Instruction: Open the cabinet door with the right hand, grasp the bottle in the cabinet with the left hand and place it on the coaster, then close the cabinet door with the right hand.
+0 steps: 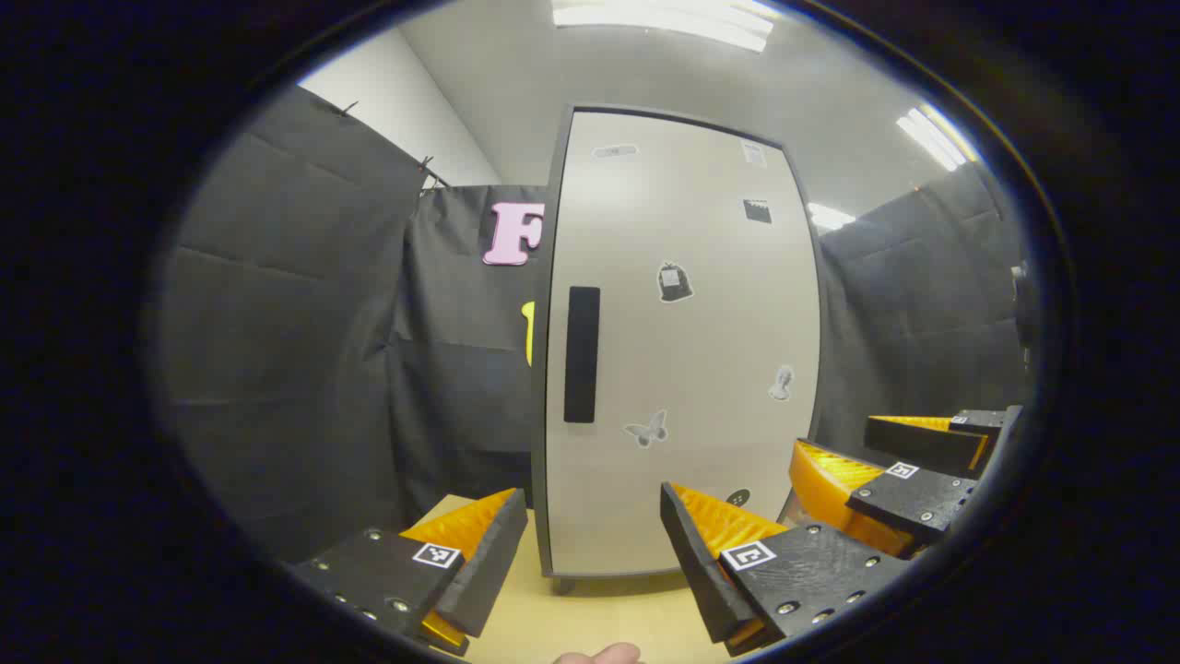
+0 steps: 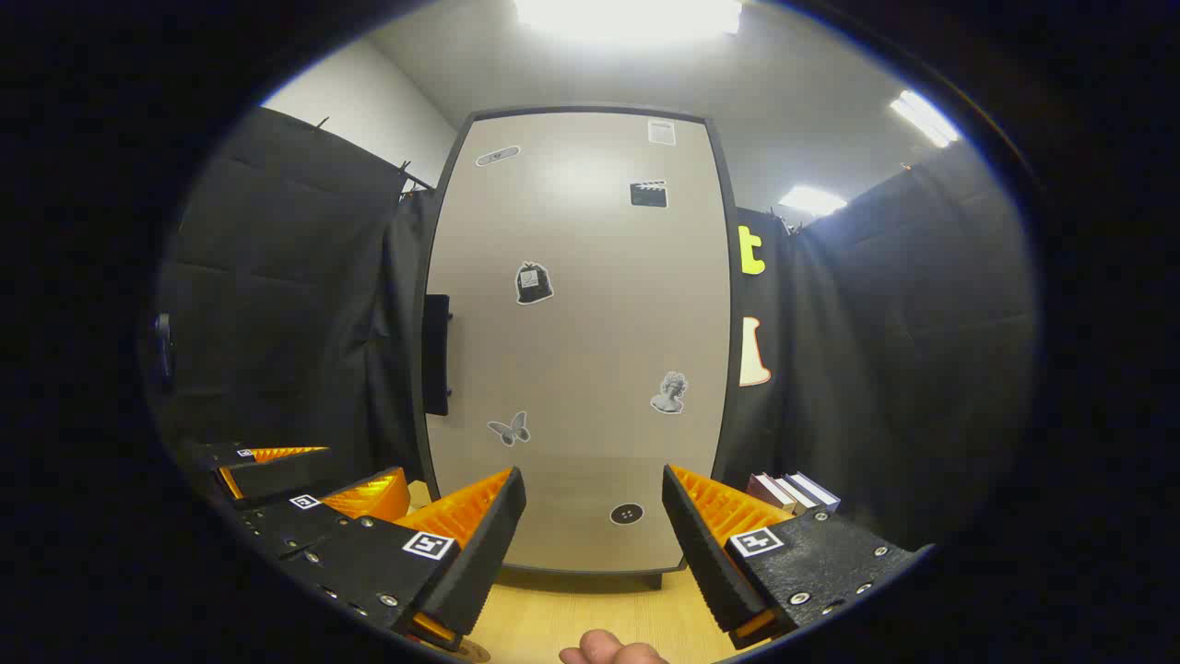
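Two grippers hover with jaws released over the pale wooden desk (image 2: 553, 618) — left gripper (image 1: 595, 539), right gripper (image 2: 595, 516). Beyond them stands the tall beige sticker-dotted cabinet door (image 2: 581, 350), shut, so the bottle is hidden. The flat black vertical handle (image 1: 582, 354) sits at the door's left edge — the right jaws could slip off it; no sticker writing is legible.

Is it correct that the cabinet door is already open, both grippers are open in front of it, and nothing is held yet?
Not quite. The cabinet door is closed, flat in its frame, as the right gripper view shows; its dark handle is untouched. The rest holds: the left gripper and right gripper are open in front of it, holding nothing.
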Motion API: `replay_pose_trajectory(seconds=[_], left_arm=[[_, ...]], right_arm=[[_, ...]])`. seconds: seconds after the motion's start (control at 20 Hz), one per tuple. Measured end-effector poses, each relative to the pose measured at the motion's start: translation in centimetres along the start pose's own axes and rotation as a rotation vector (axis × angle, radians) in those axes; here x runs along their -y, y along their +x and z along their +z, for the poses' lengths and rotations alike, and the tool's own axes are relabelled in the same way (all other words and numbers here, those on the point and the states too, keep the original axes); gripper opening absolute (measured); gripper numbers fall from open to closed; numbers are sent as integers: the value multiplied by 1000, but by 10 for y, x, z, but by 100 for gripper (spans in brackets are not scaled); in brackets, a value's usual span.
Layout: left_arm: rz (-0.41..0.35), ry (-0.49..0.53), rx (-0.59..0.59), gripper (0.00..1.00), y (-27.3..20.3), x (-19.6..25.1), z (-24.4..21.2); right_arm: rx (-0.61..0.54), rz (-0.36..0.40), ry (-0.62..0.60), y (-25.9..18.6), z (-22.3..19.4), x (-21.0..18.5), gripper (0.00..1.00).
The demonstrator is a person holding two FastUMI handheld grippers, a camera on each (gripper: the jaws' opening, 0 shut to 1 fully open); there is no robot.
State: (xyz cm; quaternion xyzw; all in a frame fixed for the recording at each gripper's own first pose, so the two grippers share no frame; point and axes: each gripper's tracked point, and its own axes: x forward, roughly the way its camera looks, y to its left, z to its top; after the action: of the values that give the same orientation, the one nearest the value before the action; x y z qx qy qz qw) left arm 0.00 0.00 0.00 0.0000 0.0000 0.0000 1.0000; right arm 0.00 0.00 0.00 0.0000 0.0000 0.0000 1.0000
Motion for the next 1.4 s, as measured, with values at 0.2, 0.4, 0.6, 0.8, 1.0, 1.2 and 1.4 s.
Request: replay_pose_trajectory(seconds=[0.2, 0.4, 0.6, 0.8, 1.0, 1.2, 1.4], left_arm=[[-6, 8, -10, 87, -3, 3, -2], [5, 34, 7, 87, -7, 2, 4], [18, 63, 48, 87, -16, 4, 19], [19, 72, 54, 86, -20, 7, 20], [18, 80, 59, 86, -22, 7, 21], [9, 83, 57, 86, -20, 9, 21], [3, 78, 58, 86, -14, 11, 22]], right_arm=[[5, -16, 2, -3, 1, 4, 93], [13, -12, 9, -8, 2, 4, 92], [13, 5, 41, -11, 3, 3, 92], [9, 5, 45, -16, 2, 6, 92], [-5, 7, 57, -17, -1, 5, 92], [-7, 2, 55, -16, -1, 7, 92], [-13, -9, 59, -15, -1, 9, 92]])
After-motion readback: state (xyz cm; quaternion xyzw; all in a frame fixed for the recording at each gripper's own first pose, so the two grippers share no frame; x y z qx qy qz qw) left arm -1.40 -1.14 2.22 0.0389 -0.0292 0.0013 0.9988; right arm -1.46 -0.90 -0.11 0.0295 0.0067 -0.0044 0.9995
